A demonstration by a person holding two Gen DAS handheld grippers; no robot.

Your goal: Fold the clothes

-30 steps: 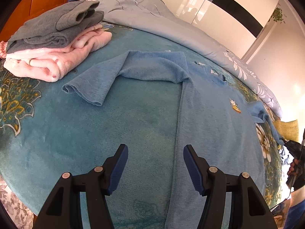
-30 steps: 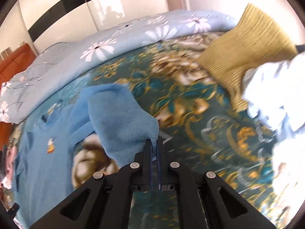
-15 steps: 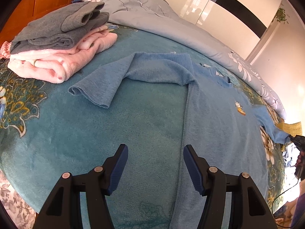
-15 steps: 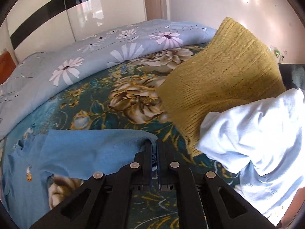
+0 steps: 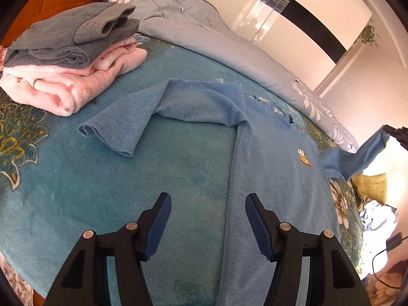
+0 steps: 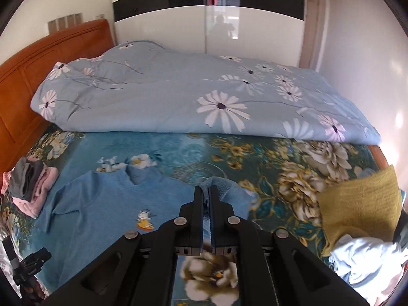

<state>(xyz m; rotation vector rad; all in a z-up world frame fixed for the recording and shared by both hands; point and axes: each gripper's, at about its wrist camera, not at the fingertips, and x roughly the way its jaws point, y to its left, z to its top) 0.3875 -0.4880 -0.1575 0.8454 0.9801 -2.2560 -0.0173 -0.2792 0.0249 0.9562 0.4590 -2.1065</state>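
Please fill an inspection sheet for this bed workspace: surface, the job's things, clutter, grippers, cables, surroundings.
Surface: teal floral plush blanket covering the bed.
Job's things: light blue fleece sweater with a small cartoon patch lying flat; one sleeve lies on the blanket, the other sleeve is lifted. Folded grey knit garment stacked on folded pink fleece garment.
Clutter: mustard knit garment and crumpled pale blue-white cloth, unfolded.
Grippers: left gripper open, hovering at the sweater's side edge; right gripper shut on the lifted sleeve cuff.
Cables: thin black cable at the bed's edge.
Surroundings: rolled grey-blue daisy-print duvet, orange wooden headboard, glossy white wardrobe with a black band.
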